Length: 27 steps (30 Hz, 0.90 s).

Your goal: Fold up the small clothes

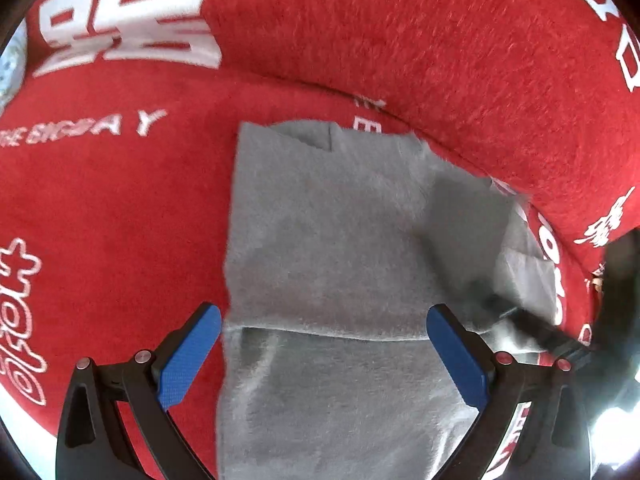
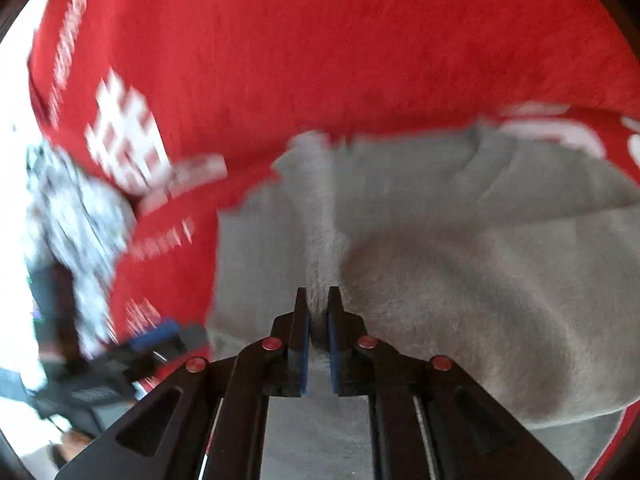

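Right gripper fingers pinching grey cloth on red blanket, left gripper fingers wide apart; best carried over slowly, edges aligned.

Left gripper: black angular frame, blue textured pads, red-silver round screws. Right gripper: same black frame, red screws.

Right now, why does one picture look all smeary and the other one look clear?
The right wrist view is motion-blurred: the white print on the red blanket streaks, while the right gripper, shut on the gray garment, stays sharp. The left wrist view is crisp, showing the open left gripper, with glare at its bottom right corner. Both views bulge from the fisheye lens.
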Each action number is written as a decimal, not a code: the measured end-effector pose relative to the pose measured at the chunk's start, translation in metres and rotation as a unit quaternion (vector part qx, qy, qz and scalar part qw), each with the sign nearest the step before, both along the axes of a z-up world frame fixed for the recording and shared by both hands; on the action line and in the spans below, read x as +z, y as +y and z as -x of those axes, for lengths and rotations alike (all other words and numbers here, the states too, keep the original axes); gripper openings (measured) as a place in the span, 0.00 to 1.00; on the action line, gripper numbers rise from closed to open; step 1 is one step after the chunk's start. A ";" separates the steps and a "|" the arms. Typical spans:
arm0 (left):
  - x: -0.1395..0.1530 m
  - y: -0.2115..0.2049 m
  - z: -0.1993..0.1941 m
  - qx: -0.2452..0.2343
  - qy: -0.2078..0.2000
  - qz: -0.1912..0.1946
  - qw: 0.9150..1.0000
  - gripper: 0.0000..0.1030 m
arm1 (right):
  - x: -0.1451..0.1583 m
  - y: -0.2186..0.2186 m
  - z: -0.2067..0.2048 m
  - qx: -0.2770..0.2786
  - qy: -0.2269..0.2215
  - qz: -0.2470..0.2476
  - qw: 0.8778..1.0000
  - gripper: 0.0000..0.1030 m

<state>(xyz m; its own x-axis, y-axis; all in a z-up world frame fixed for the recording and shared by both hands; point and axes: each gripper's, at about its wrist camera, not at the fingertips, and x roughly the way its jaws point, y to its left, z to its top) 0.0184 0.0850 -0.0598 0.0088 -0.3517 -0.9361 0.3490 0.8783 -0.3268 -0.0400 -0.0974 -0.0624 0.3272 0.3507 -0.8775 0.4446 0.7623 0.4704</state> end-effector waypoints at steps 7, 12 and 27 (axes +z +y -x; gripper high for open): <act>-0.021 -0.034 0.005 -0.027 0.050 0.023 0.998 1.00 | 0.009 -0.033 0.072 -0.075 0.002 -0.050 0.996 0.65; -0.034 -0.058 0.005 -0.035 0.067 0.017 0.997 1.00 | 0.008 -0.103 0.160 -0.223 0.024 -0.092 0.970 0.65; 0.009 -0.071 -0.020 -0.037 0.053 0.111 0.992 0.07 | -0.005 -0.192 0.227 -0.427 -0.052 -0.176 0.885 0.24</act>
<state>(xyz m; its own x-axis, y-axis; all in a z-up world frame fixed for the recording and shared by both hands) 0.0382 0.0136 -0.0510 -0.1193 -0.5445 -0.8302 0.3627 0.7545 -0.5469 -0.2669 -0.2895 -0.0670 0.6768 0.1824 -0.7132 0.7292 -0.0331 0.6835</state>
